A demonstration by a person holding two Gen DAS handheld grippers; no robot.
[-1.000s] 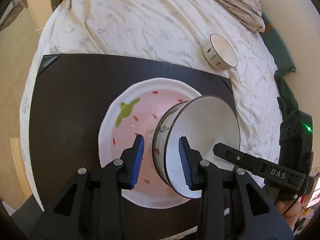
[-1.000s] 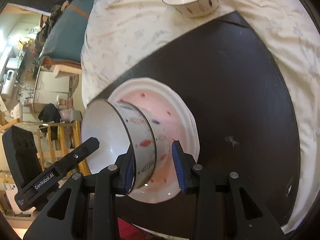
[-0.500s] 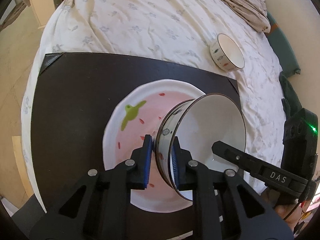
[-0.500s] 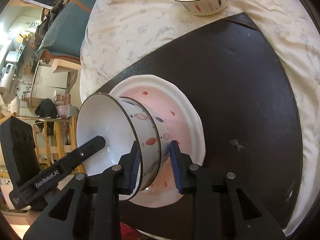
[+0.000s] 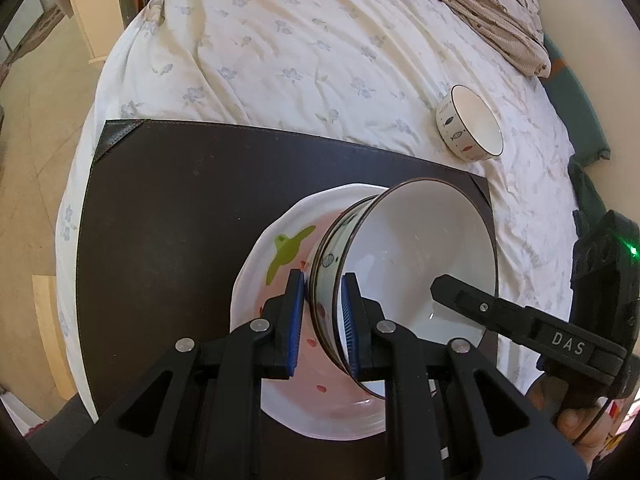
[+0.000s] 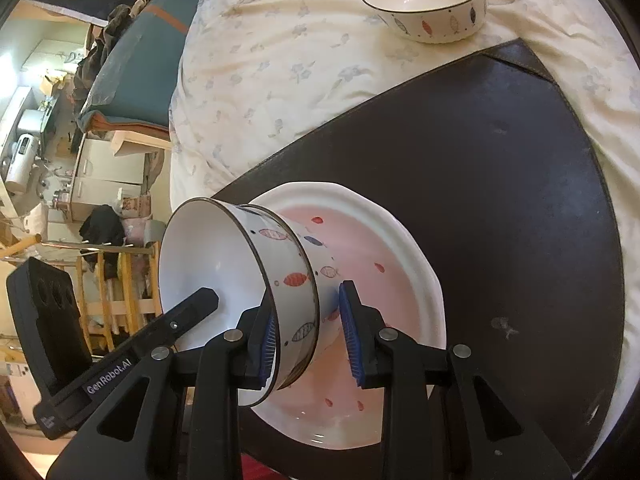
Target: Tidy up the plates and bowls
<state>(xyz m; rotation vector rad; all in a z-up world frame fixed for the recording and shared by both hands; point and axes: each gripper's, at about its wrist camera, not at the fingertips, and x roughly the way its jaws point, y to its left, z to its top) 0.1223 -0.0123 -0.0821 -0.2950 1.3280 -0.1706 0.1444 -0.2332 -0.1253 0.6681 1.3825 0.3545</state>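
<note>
A white fish-patterned bowl [image 5: 416, 264] is held over a pink plate [image 5: 296, 340] with a green mark, on a dark mat [image 5: 192, 200]. My left gripper [image 5: 322, 320] is shut on the bowl's rim, one pad inside and one outside. My right gripper [image 6: 310, 334] straddles the opposite rim of the same bowl [image 6: 280, 280] above the plate [image 6: 392, 280]. Its jaws stand apart, with the outer pad off the wall. A second fish-patterned bowl [image 5: 470, 128] sits on the bedsheet beyond the mat's far corner; it also shows in the right wrist view [image 6: 424, 0].
The mat [image 6: 500, 184] lies on a bed with a floral sheet [image 5: 300, 52]. A brown blanket [image 5: 480, 4] is bunched at the far right. A teal cushion [image 6: 136, 72] and cluttered furniture lie off the bed's edge.
My left gripper closed onto the bowl's rim. My right gripper's jaws have widened from the bowl since half a second ago. Both views have drawn back slightly.
</note>
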